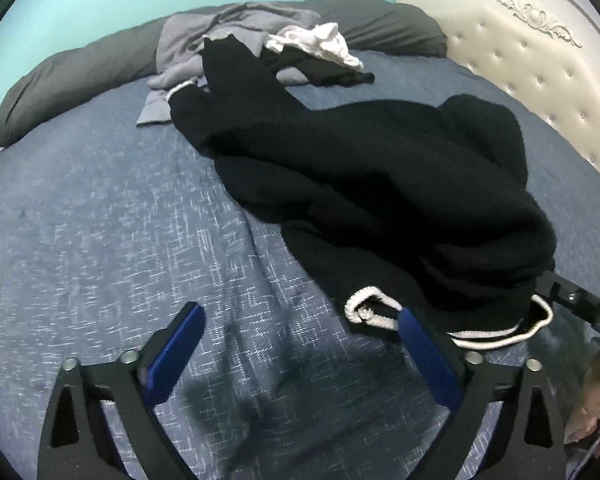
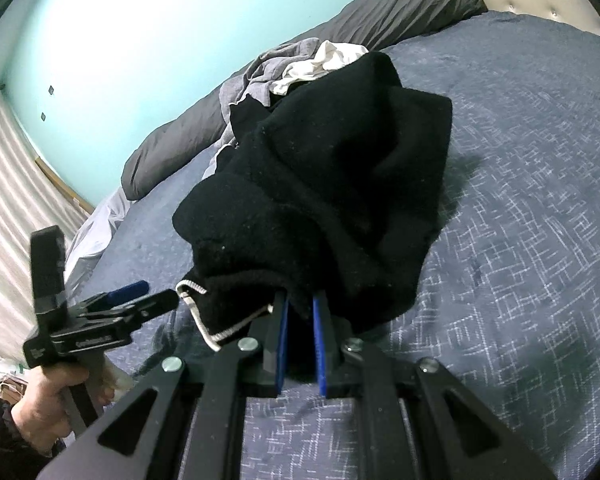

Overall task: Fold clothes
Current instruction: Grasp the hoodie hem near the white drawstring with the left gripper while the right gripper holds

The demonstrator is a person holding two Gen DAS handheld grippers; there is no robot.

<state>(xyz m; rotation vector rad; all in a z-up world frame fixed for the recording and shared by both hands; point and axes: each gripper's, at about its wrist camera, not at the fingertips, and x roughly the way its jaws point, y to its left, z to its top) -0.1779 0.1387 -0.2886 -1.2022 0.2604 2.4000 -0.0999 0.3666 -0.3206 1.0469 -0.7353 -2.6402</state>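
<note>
Black garment, fleecy, with a white drawcord: bunched, unfolded, one end lifted off the bed, far end trailing toward 11 o'clock in the left wrist view, onto the heap.
Right hand-held gripper: pads narrow, clamped on a thick wad of black cloth at the cord end; cloth drapes away toward 12 o'clock.
Left hand-held gripper: spread wide, nothing between the pads, low over the bedspread; right-side pad just beside the cord loop, touching or not cannot be told.
Heap at 12 o'clock: grey garment, white garment, more black cloth, against the dark duvet roll.
Judgement: spreading out for the fold.
- Bring the free gripper to the same hem, well apart from the held wad.
- Pinch a single layer, not the cord.
- Lift both level, shake out, lay flat on bare bedspread clear of the heap.
Risk: far end snagging the grey garment.
</note>
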